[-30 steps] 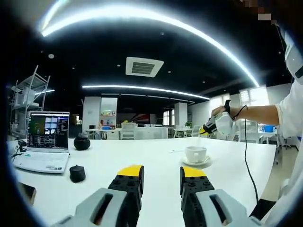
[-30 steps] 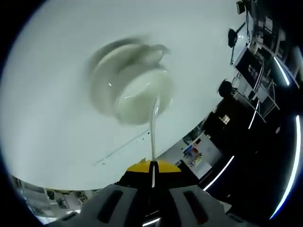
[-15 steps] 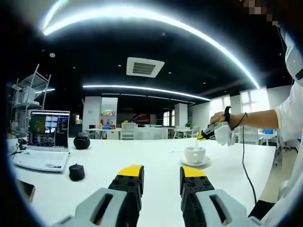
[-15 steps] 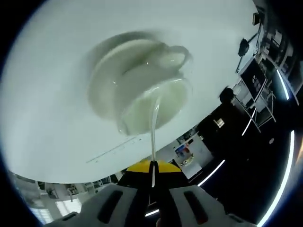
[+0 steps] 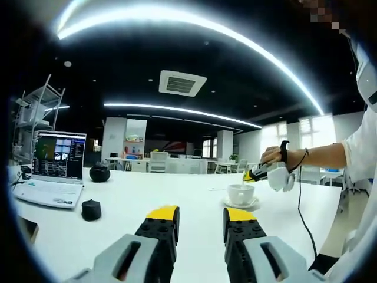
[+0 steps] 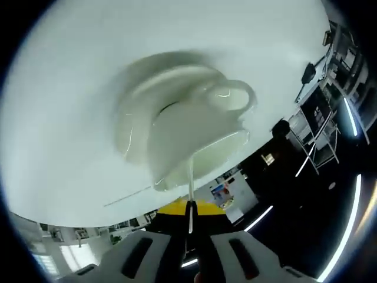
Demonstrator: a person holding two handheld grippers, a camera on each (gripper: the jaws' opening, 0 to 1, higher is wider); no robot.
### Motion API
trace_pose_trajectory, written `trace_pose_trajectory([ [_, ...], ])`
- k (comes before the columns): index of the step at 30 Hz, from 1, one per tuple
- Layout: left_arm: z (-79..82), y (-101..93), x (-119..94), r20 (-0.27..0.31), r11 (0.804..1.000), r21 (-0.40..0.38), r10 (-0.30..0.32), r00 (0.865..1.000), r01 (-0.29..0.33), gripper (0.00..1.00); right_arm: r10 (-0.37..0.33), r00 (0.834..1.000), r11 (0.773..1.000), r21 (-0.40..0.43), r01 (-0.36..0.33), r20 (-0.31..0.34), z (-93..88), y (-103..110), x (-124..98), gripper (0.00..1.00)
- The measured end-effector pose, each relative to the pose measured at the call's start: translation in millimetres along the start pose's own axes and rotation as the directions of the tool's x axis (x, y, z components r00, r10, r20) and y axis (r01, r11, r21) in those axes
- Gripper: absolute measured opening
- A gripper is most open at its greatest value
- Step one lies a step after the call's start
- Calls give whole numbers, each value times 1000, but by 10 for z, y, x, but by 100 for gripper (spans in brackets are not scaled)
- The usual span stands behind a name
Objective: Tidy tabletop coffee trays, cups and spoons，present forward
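Observation:
A white coffee cup stands on its white saucer on the white table, ahead and to the right of my left gripper. That gripper is open, with nothing between its yellow-tipped jaws. My right gripper is shut on a thin white spoon whose far end reaches the rim of the cup. The cup's handle points away and the saucer lies beneath. In the left gripper view the right gripper hovers just above the cup, held by a person's hand.
An open laptop sits at the table's left. A small black object lies near it and a round black one farther back. A black cable hangs from the hand at the right. Bare tabletop lies ahead.
The right gripper has come down with the spoon closer to the cup, which now looks larger and nearer its jaws. The left gripper has barely moved.

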State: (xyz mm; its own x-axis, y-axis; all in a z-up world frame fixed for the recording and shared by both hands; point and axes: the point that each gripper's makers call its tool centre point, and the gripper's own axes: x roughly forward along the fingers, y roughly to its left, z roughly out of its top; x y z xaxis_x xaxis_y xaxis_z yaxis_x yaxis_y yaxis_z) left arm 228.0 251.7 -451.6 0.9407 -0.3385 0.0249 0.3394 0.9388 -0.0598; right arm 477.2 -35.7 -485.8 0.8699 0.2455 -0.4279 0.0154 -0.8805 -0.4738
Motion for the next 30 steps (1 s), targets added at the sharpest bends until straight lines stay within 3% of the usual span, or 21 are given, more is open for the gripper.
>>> trace_pose_trajectory([
  [16,20,15,3,4,1000,3,7,1000,-7,32,20,1000,996,-92,-18,11,78,83,56,4],
  [30,-17,66,-3,-9,1000,-14,26,1000,-26,30,33,999,996,-82,-32,7,37,118,46,7],
])
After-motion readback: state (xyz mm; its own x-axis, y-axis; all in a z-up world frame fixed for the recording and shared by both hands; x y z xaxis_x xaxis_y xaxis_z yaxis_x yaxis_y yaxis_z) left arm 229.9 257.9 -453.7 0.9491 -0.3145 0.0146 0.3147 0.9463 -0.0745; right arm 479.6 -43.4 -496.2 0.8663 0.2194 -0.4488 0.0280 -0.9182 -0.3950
